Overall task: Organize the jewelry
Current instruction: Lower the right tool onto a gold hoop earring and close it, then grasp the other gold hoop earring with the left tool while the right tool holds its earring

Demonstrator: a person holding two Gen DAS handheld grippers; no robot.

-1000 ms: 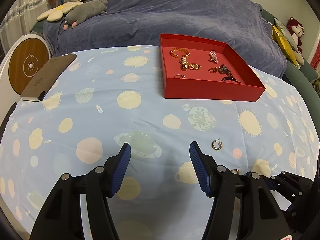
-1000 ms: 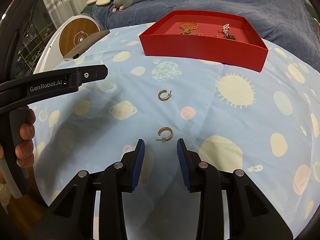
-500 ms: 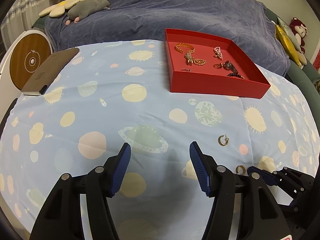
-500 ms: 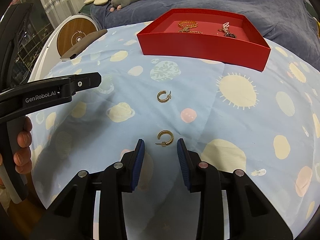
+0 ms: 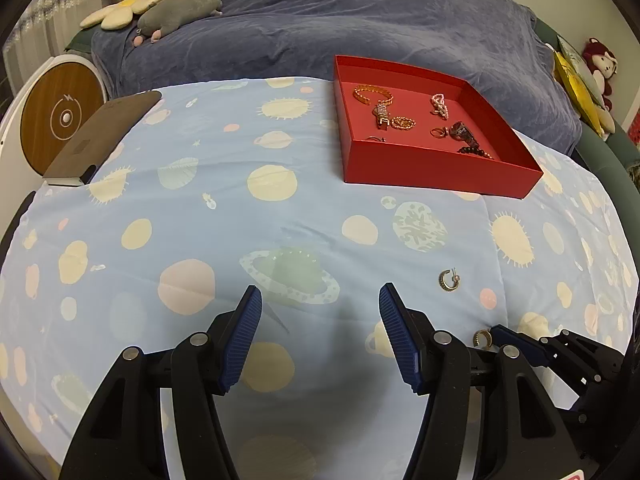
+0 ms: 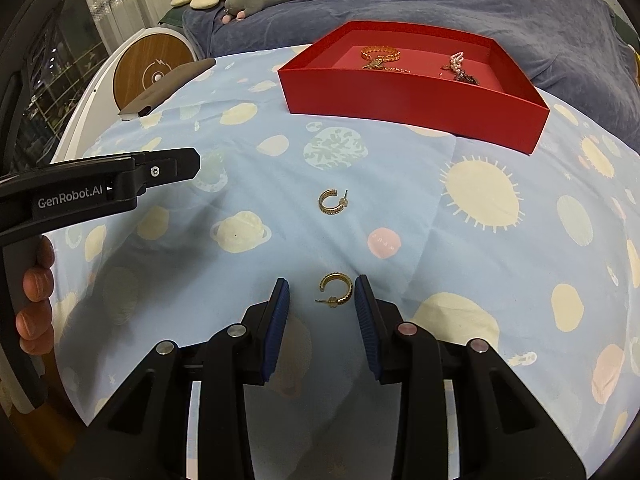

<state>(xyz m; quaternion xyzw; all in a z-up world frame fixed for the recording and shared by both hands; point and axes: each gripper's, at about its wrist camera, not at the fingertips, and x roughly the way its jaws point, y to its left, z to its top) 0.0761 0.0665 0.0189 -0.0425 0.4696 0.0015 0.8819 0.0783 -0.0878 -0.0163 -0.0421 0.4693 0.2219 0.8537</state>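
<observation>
Two gold hoop earrings lie on the blue planet-print cloth. The near earring [image 6: 335, 289] sits between the open fingertips of my right gripper [image 6: 319, 292], not touched by either pad; it also shows in the left wrist view [image 5: 481, 337]. The far earring [image 6: 332, 202] [image 5: 449, 279] lies farther on, toward the red box [image 6: 412, 98] [image 5: 432, 168]. The box holds gold chains, rings, a pink bead piece and dark beads. My left gripper [image 5: 320, 300] is open and empty over bare cloth, left of both earrings.
A dark flat case [image 5: 100, 140] lies at the cloth's left edge beside a round wooden-faced device [image 5: 60, 114]. A blue-grey blanket with plush toys [image 5: 180, 10] lies behind the table. The left gripper's body [image 6: 100, 188] shows at the left of the right wrist view.
My right gripper has moved forward so the near earring now lies between its fingertips. The left gripper has drawn back and to the left a little. Both stay open.
</observation>
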